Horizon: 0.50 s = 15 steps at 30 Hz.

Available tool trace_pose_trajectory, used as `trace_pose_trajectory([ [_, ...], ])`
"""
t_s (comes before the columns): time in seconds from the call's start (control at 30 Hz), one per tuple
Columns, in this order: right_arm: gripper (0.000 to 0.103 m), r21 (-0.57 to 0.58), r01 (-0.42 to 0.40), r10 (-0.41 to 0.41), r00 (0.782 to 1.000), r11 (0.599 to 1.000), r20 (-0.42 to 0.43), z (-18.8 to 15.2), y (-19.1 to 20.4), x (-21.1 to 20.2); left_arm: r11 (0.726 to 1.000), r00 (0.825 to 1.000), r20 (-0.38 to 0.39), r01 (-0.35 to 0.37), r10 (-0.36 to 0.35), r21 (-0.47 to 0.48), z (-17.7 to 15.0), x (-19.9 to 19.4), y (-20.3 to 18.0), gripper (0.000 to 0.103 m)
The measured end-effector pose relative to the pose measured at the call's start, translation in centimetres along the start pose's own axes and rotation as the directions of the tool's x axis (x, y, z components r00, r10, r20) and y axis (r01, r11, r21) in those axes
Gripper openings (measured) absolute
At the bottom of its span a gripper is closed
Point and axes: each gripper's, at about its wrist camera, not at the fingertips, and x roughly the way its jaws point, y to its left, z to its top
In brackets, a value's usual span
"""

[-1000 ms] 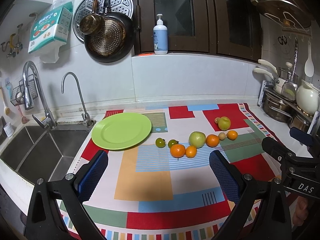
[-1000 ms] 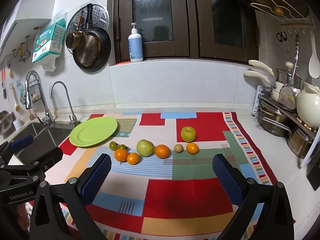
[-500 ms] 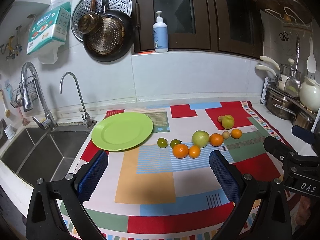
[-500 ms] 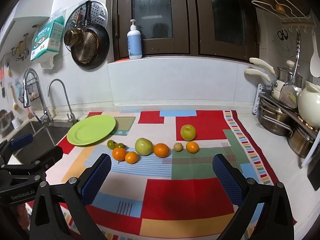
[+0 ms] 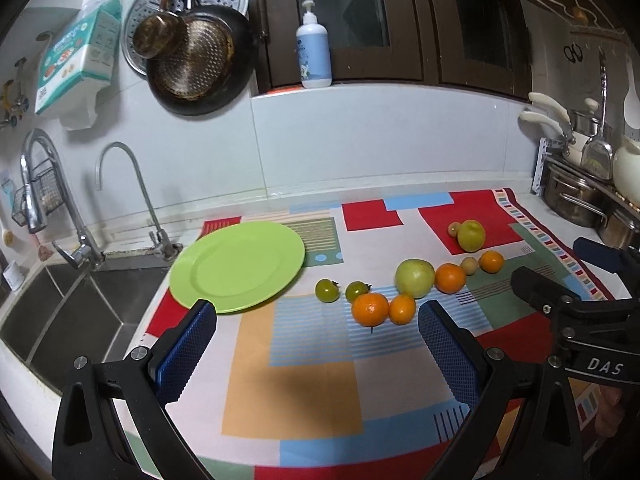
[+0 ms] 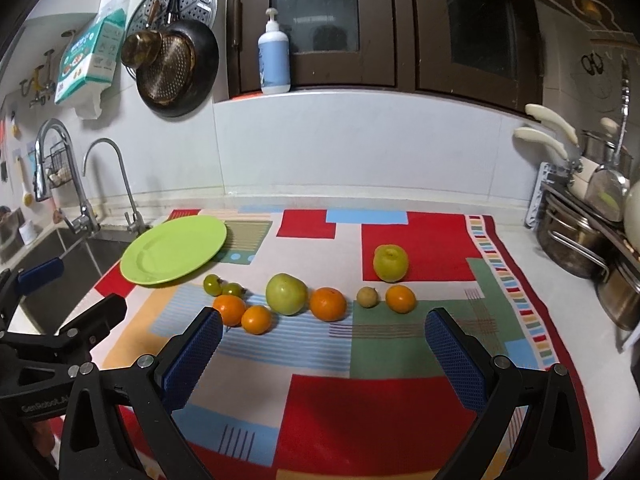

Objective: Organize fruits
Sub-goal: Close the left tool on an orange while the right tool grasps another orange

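Several fruits lie in a loose row on the patterned cloth point(image 5: 304, 360): two small green tomatoes point(image 5: 327, 290), several oranges point(image 5: 370, 309), a big green apple point(image 5: 414, 278) and a yellow-green fruit point(image 5: 471, 235) further back. An empty green plate point(image 5: 237, 266) sits left of them by the sink; it also shows in the right wrist view point(image 6: 174, 249). My left gripper point(image 5: 316, 348) is open and empty, held above the cloth in front of the fruits. My right gripper point(image 6: 324, 352) is open and empty, just short of the oranges point(image 6: 328, 303).
A steel sink point(image 5: 60, 312) with two taps point(image 5: 132, 196) lies at the left. Pots and a dish rack point(image 6: 580, 236) stand at the right counter edge. Pans point(image 5: 192, 60) hang on the back wall, and a soap bottle point(image 5: 314, 56) stands on the ledge.
Both grippers have moved slightly forward toward the fruits, which look a little larger and lower in the views. Both stay open. No fruit has moved.
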Motion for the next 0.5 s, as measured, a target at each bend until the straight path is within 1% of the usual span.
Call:
trace_pose_trajectory([
  [0.13, 0.102, -0.001, -0.01, 0.01, 1.0, 1.0, -0.024, 0.4, -0.2, 2.2, 1.0, 1.0, -0.025, 0.018, -0.018, -0.007, 0.2, 2.1, -0.2, 0.103],
  [0.27, 0.102, -0.001, -0.02, 0.02, 0.998, 1.0, -0.053, 0.4, -0.5, 4.5, 1.0, 1.0, -0.011, 0.018, -0.018, 0.003, 0.5, 3.9, -0.4, 0.102],
  [0.3, 0.102, -0.001, -0.022, 0.022, 0.998, 1.0, -0.061, 0.4, -0.6, 5.0, 1.0, 1.0, -0.006, 0.017, -0.017, 0.012, 0.7, 4.4, -0.5, 0.101],
  [0.5, 0.102, -0.009, -0.042, 0.041, 0.992, 0.999, -0.121, 0.0, -0.9, 8.2, 0.999, 0.998, -0.046, 0.035, -0.033, 0.037, 0.5, 6.9, -1.2, 0.096],
])
